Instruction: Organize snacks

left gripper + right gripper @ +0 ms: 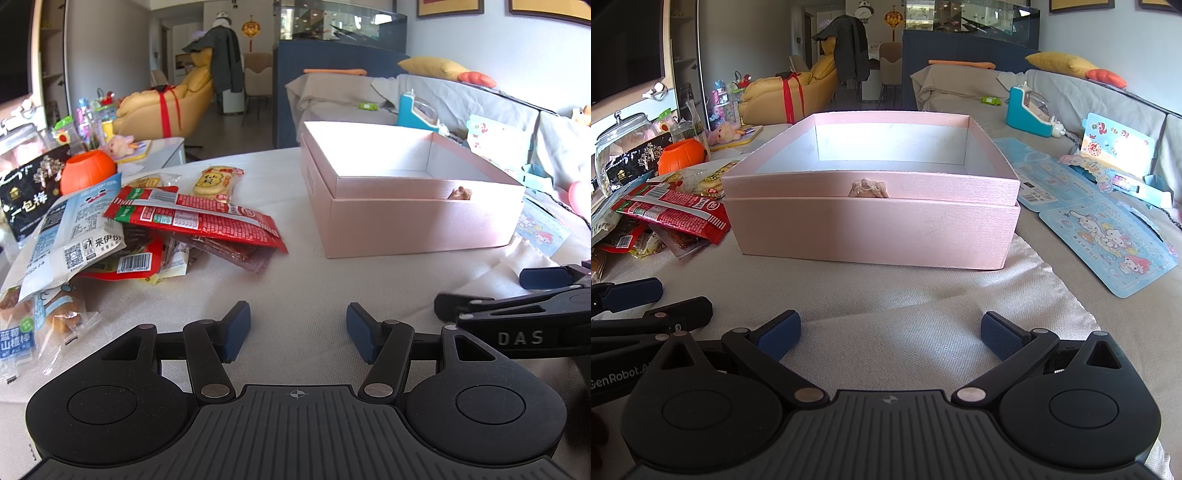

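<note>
Snacks lie in a loose heap ahead and to the left of the left gripper (298, 332), and none of them has gone anywhere yet. On top of the heap is a red-and-green packet (195, 216); under and beside it are a white-and-blue pouch (70, 229), a rice cracker in clear wrap (217, 182) at the far side, a black plum bag (26, 199) further left, and small blue-labelled hawthorn sticks (22, 332) nearest that gripper's left finger. All rest on the pale cloth (295, 280) that covers the surface.

The pink box (871, 229) sits straight ahead of the right gripper (890, 334), lid off and seated underneath it by the look of the double rim, with a small bow at the front edge. Its white inside looks bare as far as the near wall lets me see — the floor just behind that wall is hidden.

Both grippers stand with their jaws parted and nothing between the blue pads; the right one looks spread wider than the left. They sit side by side, low over the cloth, well short of both box and heap.

So I'd judge the job at its very start: box ready, every snack left to move. Cartoon sticker sheets (1108, 236) lie off to the right of the right gripper — not part of the sorting, I'd guess.
</note>
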Tool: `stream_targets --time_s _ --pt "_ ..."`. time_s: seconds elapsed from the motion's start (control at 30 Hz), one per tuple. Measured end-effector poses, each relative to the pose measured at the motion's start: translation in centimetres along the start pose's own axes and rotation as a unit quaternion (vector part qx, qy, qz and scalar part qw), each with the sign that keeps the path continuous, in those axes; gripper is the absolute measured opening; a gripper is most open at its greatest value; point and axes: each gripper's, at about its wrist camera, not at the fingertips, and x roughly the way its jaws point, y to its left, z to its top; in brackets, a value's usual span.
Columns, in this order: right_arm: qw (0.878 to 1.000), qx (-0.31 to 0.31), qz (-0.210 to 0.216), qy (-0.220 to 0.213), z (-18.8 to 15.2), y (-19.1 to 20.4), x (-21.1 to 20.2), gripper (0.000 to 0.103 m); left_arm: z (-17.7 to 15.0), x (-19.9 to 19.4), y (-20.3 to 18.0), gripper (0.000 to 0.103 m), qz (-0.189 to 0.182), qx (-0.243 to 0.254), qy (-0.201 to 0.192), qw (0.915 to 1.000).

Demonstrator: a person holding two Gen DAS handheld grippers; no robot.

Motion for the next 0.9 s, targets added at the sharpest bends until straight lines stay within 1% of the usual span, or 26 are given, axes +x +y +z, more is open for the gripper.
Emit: stream_targets --time_s 0.07,0.13,0.2,0.23,0.27,0.3,0.33,0.37,0.4,0.47,0.5,0.57,0.6,0.63,0.67,0.77,0.83,0.9 --pt "0.999 -0.002 0.012 0.030 0.6 -0.1 0.0 0.103 0.0 0.1 0.1 0.063 -0.005 -0.004 -0.001 1.0000" --pt "0.999 0.006 0.007 0.049 1.0 -0.1 0.2 0.103 0.0 0.0 0.5 0.062 -0.015 -0.006 -0.001 0.9999" --pt "0.998 0.005 -0.003 0.059 1.1 0.3 0.3 0.103 0.2 -0.7 1.3 0.059 -0.032 -0.012 0.004 0.9994" --pt "0.998 0.005 -0.006 0.060 1.1 0.4 0.3 0.103 0.3 -0.9 1.9 0.058 -0.044 -0.023 0.007 0.9987" --pt "0.998 0.003 -0.008 0.065 1.2 0.5 0.4 0.103 0.5 -1.6 2.8 0.057 -0.064 -0.040 0.003 0.9972" --pt "0.997 0.001 -0.007 0.074 1.5 0.5 0.3 0.103 0.8 -2.5 3.2 0.057 -0.078 -0.052 -0.009 0.9956" --pt "0.996 -0.006 -0.001 0.087 1.8 0.7 0.3 0.103 1.1 -3.6 4.0 0.057 -0.082 -0.056 -0.026 0.9947" --pt "0.995 -0.012 0.015 0.099 2.2 1.1 0.3 0.101 1.4 -4.7 4.7 0.057 -0.079 -0.057 -0.042 0.9944" --pt "0.994 -0.015 0.045 0.101 2.4 1.6 0.0 0.100 1.8 -5.8 5.9 0.057 -0.070 -0.058 -0.059 0.9941" --pt "0.991 -0.008 0.103 0.085 2.6 2.9 -1.1 0.099 2.4 -7.5 8.8 0.058 -0.038 -0.076 -0.080 0.9932" --pt "0.990 -0.008 0.120 0.075 2.7 3.8 -1.3 0.099 2.7 -7.9 10.4 0.058 -0.019 -0.090 -0.083 0.9923" --pt "0.987 -0.018 0.149 0.053 2.6 5.9 -1.9 0.099 2.8 -8.4 14.0 0.057 0.031 -0.127 -0.084 0.9879" --pt "0.986 -0.027 0.161 0.044 2.5 7.0 -2.0 0.099 2.6 -8.5 16.1 0.057 0.061 -0.153 -0.076 0.9835" --pt "0.984 -0.039 0.170 0.042 2.5 8.1 -2.0 0.099 2.4 -8.5 17.5 0.057 0.077 -0.172 -0.067 0.9797" --pt "0.981 -0.052 0.180 0.049 2.5 9.3 -1.9 0.099 2.1 -8.5 19.0 0.057 0.090 -0.191 -0.056 0.9758" --pt "0.966 -0.085 0.231 0.075 3.0 12.5 -1.8 0.099 1.5 -7.8 21.3 0.057 0.097 -0.217 -0.035 0.9707" --pt "0.961 -0.100 0.247 0.075 2.9 14.8 -2.2 0.099 1.1 -6.8 21.8 0.057 0.094 -0.222 -0.017 0.9703" --pt "0.956 -0.122 0.258 0.071 2.5 17.1 -2.6 0.099 1.1 -5.6 21.8 0.057 0.085 -0.218 0.000 0.9723"
